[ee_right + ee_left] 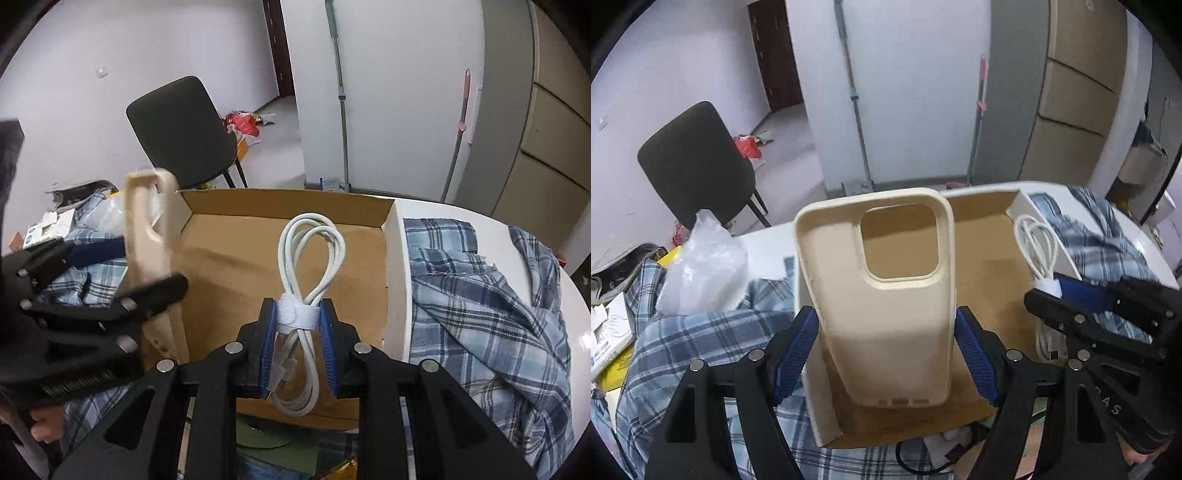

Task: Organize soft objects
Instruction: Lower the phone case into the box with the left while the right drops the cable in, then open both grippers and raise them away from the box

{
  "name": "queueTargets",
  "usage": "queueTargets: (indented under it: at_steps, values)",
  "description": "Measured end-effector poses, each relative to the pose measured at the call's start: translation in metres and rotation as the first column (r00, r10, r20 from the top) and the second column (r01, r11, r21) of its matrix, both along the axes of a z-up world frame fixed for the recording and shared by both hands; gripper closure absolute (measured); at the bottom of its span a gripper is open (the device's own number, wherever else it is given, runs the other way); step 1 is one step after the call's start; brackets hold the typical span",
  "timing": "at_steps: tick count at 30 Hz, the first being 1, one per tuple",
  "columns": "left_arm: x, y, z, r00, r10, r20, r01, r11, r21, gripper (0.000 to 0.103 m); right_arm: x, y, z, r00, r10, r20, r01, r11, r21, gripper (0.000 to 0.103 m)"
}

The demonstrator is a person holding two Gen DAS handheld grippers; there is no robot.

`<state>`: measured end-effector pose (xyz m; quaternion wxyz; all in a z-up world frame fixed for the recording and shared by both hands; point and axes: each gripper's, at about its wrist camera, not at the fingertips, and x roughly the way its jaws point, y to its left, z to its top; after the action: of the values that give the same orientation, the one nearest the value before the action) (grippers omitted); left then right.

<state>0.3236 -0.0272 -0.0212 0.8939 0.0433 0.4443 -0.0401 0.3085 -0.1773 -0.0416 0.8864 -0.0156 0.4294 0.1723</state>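
While the cardboard box (pixel 229 243) sits open-topped on the white bench (pixel 461 214), its brown floor is bare across most of its width, bounded by a white right wall and a low far wall. Plaid shirt fabric (pixel 480 295) lies on the bench just beside the right wall; more plaid cloth (pixel 683 343) and a clear plastic bag (pixel 701 262) crowd the left side. A dark chair (pixel 181 133) stands beyond the bench's far edge.

Left claw (pixel 886 350): blue pads (pixel 796 350) pressed against both long sides of a beige phone case (pixel 882 288), held upright over the box's left portion, camera cutout uppermost.

Right claw (pixel 297 343): closed narrowly on a coiled white cable (pixel 310 251), pinching it at its white strap, loops pointing forward above the box floor.
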Motion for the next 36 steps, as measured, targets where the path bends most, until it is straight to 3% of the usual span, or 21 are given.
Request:
queueTargets:
  at_steps: [1, 3, 5, 6, 8, 13, 17, 20, 21, 25, 29, 32, 36]
  values:
    - [0.000, -0.002, -0.003, 1.000, -0.008, -0.007, 0.008, 1.000, 0.003, 0.025, -0.002, 0.000, 0.001, 1.000, -0.005, 0.005, 0.005, 1.000, -0.005, 0.076]
    - [-0.001, -0.005, -0.008, 1.000, -0.018, -0.025, 0.019, 1.000, 0.011, 0.025, 0.001, -0.006, 0.004, 0.999, -0.036, 0.030, 0.036, 0.999, -0.026, 0.050]
    - [-0.006, -0.003, -0.006, 1.000, 0.000, 0.015, 0.001, 1.000, -0.002, 0.018, -0.002, -0.014, 0.011, 0.995, -0.068, 0.075, 0.069, 0.997, -0.019, 0.039]
    - [-0.009, -0.001, -0.002, 0.998, 0.025, 0.050, -0.025, 1.000, -0.003, 0.013, -0.003, -0.016, 0.015, 0.994, -0.073, 0.082, 0.074, 0.997, -0.009, 0.037]
    - [-0.019, 0.004, 0.005, 0.989, 0.064, 0.133, -0.064, 0.998, -0.003, 0.013, -0.006, -0.022, 0.024, 0.992, -0.084, 0.089, 0.083, 0.996, 0.013, 0.037]
    - [-0.045, 0.006, 0.026, 0.964, 0.013, 0.267, -0.017, 1.000, 0.012, 0.013, -0.033, -0.028, 0.058, 0.981, -0.072, 0.183, 0.072, 0.997, 0.006, 0.035]
    - [-0.074, 0.004, 0.052, 0.926, 0.030, 0.375, -0.047, 0.998, 0.036, 0.013, -0.072, -0.027, 0.090, 0.938, -0.062, 0.342, 0.064, 0.998, 0.006, 0.000]
    - [-0.107, 0.011, 0.077, 0.876, 0.063, 0.478, -0.036, 0.997, -0.065, 0.010, -0.110, -0.033, 0.108, 0.873, -0.095, 0.479, 0.089, 0.995, 0.034, 0.000]
    - [-0.119, 0.014, 0.083, 0.857, 0.069, 0.511, -0.021, 0.995, -0.100, 0.003, -0.119, -0.034, 0.112, 0.860, -0.101, 0.500, 0.094, 0.995, 0.039, 0.000]
    - [-0.161, 0.017, 0.098, 0.798, 0.100, 0.594, -0.003, 0.987, -0.162, 0.000, -0.145, -0.043, 0.120, 0.836, -0.133, 0.533, 0.113, 0.991, 0.070, 0.000]
    - [-0.195, 0.016, 0.103, 0.754, 0.073, 0.653, 0.024, 0.990, -0.138, 0.000, -0.163, -0.048, 0.112, 0.829, -0.162, 0.535, 0.139, 0.987, 0.082, 0.000]
    - [-0.212, 0.014, 0.098, 0.740, 0.067, 0.670, 0.027, 0.991, -0.130, 0.000, -0.171, -0.051, 0.097, 0.833, -0.159, 0.530, 0.128, 0.987, 0.093, 0.000]
    - [-0.226, 0.013, 0.086, 0.747, 0.063, 0.662, 0.057, 0.986, -0.159, 0.000, -0.183, -0.052, 0.079, 0.853, -0.088, 0.515, 0.049, 0.995, 0.090, 0.000]
